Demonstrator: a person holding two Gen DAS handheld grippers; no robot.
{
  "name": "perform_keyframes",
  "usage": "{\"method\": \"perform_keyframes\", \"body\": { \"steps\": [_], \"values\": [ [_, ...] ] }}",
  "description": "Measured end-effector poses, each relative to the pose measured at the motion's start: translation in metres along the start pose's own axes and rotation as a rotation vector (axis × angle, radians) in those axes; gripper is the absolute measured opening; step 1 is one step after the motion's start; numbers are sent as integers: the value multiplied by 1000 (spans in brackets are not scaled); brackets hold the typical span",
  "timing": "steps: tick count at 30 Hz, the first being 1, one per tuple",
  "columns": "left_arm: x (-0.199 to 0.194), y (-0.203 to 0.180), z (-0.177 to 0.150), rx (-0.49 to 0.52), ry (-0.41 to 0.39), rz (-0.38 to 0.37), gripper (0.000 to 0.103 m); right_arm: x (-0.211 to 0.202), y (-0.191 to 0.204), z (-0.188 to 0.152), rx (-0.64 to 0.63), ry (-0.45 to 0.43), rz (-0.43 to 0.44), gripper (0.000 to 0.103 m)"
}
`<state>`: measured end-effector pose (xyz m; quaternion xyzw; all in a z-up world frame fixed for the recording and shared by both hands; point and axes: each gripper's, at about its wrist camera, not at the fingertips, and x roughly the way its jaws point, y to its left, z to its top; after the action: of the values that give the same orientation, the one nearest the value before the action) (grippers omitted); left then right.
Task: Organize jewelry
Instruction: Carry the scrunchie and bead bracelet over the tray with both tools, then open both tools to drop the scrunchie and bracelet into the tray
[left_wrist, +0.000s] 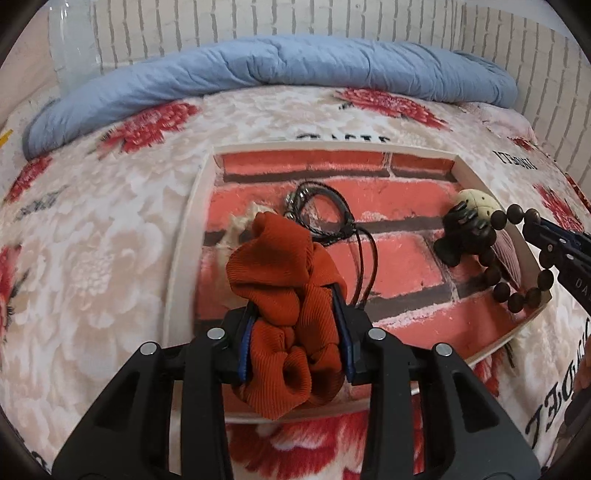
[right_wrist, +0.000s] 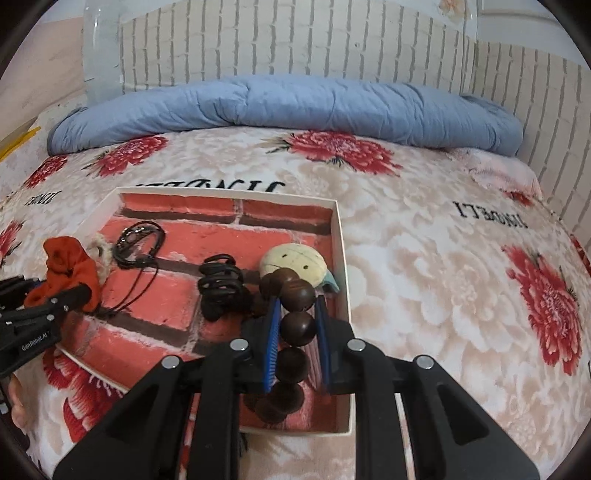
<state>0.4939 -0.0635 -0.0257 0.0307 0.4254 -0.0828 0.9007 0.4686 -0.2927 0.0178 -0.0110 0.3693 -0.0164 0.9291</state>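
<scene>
While both grippers work over a shallow white tray lined with a red brick print, the left gripper has its 2 blue-padded fingers pressed against an orange scrunchie, which bulges up between them above the tray's near left part. Just ahead of that gripper, a black cord necklace lies coiled on the tray floor, with a cream scrunchie partly hidden behind the orange one. Off to the right, the right gripper has its fingers nearly closed around a string of dark wooden beads, the loop hanging above the tray's right side. Just ahead of those fingers sits a cream round plush item, and to their left a black claw hair clip rests on the brick print. Underneath the tray spreads a floral blanket, and a rolled blue quilt lies well beyond it against a pale brick-pattern wall.
</scene>
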Motion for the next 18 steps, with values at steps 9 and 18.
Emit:
{"method": "perform_keyframes", "body": {
  "steps": [9, 18],
  "values": [
    [23, -2, 14, 12, 16, 24, 37, 36, 7, -2, -30, 56, -13, 19],
    [35, 1, 21, 13, 13, 46, 47, 58, 12, -4, -53, 89, -4, 20]
  ]
}}
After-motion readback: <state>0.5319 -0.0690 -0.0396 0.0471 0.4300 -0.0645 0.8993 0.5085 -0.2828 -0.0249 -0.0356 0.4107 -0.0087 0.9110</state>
